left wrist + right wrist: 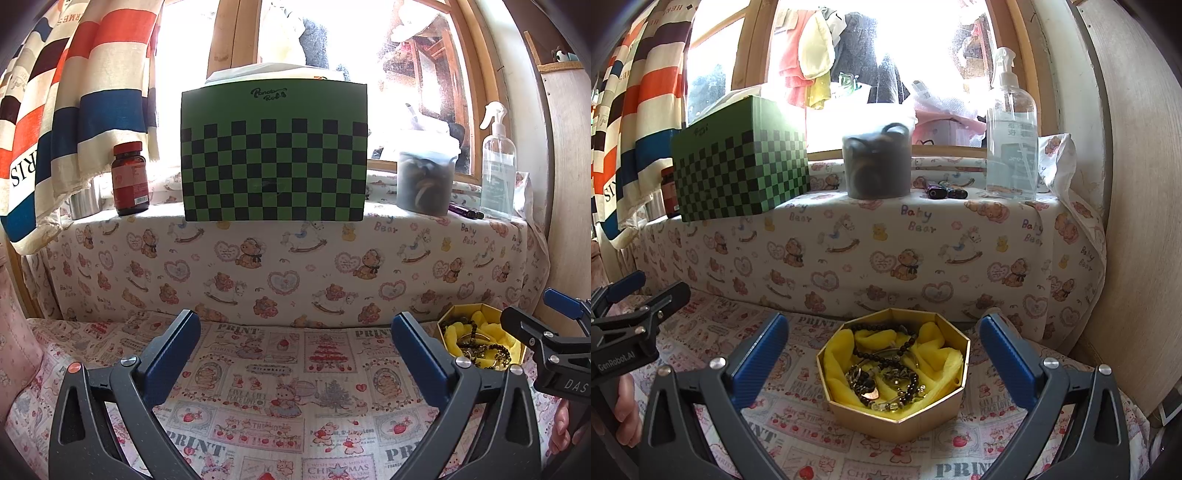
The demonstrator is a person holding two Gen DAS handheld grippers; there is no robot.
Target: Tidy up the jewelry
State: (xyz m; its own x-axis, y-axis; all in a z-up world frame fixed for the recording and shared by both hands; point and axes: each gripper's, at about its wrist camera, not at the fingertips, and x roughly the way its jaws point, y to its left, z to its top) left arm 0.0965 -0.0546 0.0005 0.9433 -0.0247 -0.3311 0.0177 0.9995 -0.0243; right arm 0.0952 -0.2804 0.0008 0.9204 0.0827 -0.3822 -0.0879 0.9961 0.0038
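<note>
An octagonal gold box (pixel 897 421) lined with yellow cloth sits on the printed cloth straight ahead in the right wrist view. Inside lies a tangle of dark bead bracelets and metal jewelry (pixel 886 373). My right gripper (pixel 882 354) stands open, its blue pads either side of the box and nothing held. The same box (pixel 480 338) shows at the far right in the left wrist view, with the right gripper (pixel 546 328) just beside it. My left gripper (pixel 295 332) is open over bare cloth, to the left of the box.
On the ledge behind stand a green checkered box (pixel 275 155), a red pill bottle (pixel 130 179), a dark-filled plastic jar (pixel 877 162), a clear spray bottle (pixel 1012 133) and small dark tubes (pixel 945 192). Striped curtain (pixel 74 92) hangs left. A wooden panel (pixel 1137 221) bounds the right.
</note>
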